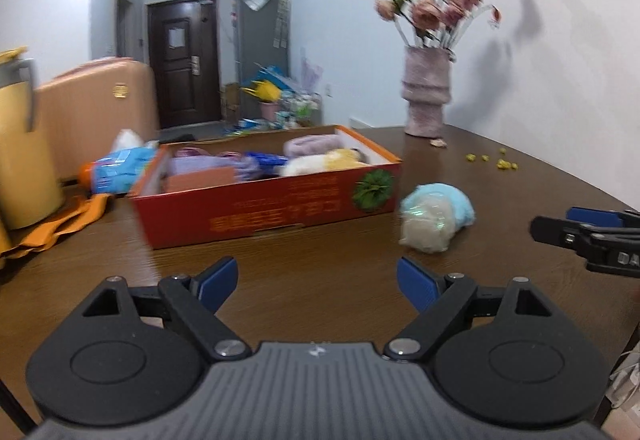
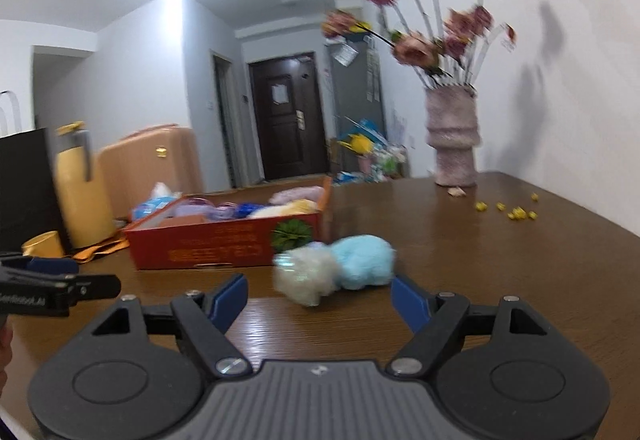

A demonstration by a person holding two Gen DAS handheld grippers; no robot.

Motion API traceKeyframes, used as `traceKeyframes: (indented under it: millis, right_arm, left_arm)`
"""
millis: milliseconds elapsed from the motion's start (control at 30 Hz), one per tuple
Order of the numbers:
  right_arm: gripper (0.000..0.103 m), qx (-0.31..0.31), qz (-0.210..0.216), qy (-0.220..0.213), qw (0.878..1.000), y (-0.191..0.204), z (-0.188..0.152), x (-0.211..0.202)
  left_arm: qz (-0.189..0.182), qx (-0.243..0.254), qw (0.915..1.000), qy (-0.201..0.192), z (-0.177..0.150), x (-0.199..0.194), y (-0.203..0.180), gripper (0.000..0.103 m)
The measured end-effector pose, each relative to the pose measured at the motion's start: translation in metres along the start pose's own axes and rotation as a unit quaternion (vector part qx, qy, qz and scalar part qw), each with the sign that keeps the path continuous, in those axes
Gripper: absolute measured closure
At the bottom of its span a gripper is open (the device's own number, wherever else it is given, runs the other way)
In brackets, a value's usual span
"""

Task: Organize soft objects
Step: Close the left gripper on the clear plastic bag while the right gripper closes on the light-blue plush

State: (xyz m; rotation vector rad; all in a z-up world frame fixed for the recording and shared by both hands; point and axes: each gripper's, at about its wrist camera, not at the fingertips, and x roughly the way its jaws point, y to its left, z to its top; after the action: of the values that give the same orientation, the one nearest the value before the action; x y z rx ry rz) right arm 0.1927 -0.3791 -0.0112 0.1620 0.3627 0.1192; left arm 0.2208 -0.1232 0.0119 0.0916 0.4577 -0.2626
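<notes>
Left gripper [image 1: 318, 282]: jaws spread wide, nothing between them, over bare brown table [image 1: 320, 240]. Right gripper [image 2: 318, 298]: jaws likewise spread, empty. Blue-and-cream plush toy [image 2: 336, 272] lies on the table just beyond the right gripper's fingertips, not touching them, near the right end of the red cardboard box [image 1: 272, 204]. Box holds several soft items. Far right: pink vase [image 1: 426, 92] of flowers.

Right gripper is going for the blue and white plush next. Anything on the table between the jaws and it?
Nothing visible. The right gripper is open, with only bare table between it and the blue and white plush. The red box sits behind and left of the plush.
</notes>
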Motion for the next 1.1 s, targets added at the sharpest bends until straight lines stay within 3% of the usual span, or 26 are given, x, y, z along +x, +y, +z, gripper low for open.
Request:
traceKeyframes:
  millis: [167,433,500,567,667,767,900,1033,1100]
  right_arm:
    - [0.028,0.009,-0.014,0.02,1.0,-0.032,0.017,0.038]
    - [0.028,-0.004,-0.013,0.044,0.999,-0.065,0.04,0.097]
    - [0.028,-0.006,-0.008,0.051,0.999,-0.067,0.041,0.111]
    - [0.028,-0.006,-0.003,0.06,0.998,-0.068,0.042,0.126]
    - [0.028,-0.008,0.007,0.078,0.997,-0.062,0.041,0.144]
    - [0.028,-0.025,0.018,0.096,0.995,-0.047,0.039,0.158]
    - [0.018,-0.062,0.018,0.115,0.991,-0.024,0.037,0.179]
    - [0.019,-0.085,-0.001,0.141,0.986,-0.009,0.034,0.2]
    - [0.027,-0.08,-0.005,0.146,0.986,-0.002,0.033,0.201]
  left_arm:
    - [-0.05,0.005,0.9985,0.022,0.019,0.058,-0.032,0.014]
    - [-0.097,0.023,0.9942,0.04,0.035,0.135,-0.072,0.016]
    - [-0.103,0.023,0.9933,0.047,0.033,0.148,-0.074,0.023]
    - [-0.11,0.025,0.9918,0.061,0.03,0.158,-0.075,0.061]
    - [-0.121,0.024,0.99,0.068,0.028,0.161,-0.067,0.064]
    - [-0.105,0.018,0.9919,0.069,0.03,0.152,-0.051,0.065]
    - [-0.076,-0.014,0.995,0.064,0.029,0.132,-0.015,0.065]
    - [-0.037,-0.034,0.996,0.073,0.023,0.116,0.017,0.065]
    - [-0.024,-0.045,0.9961,0.072,0.02,0.104,0.032,0.065]
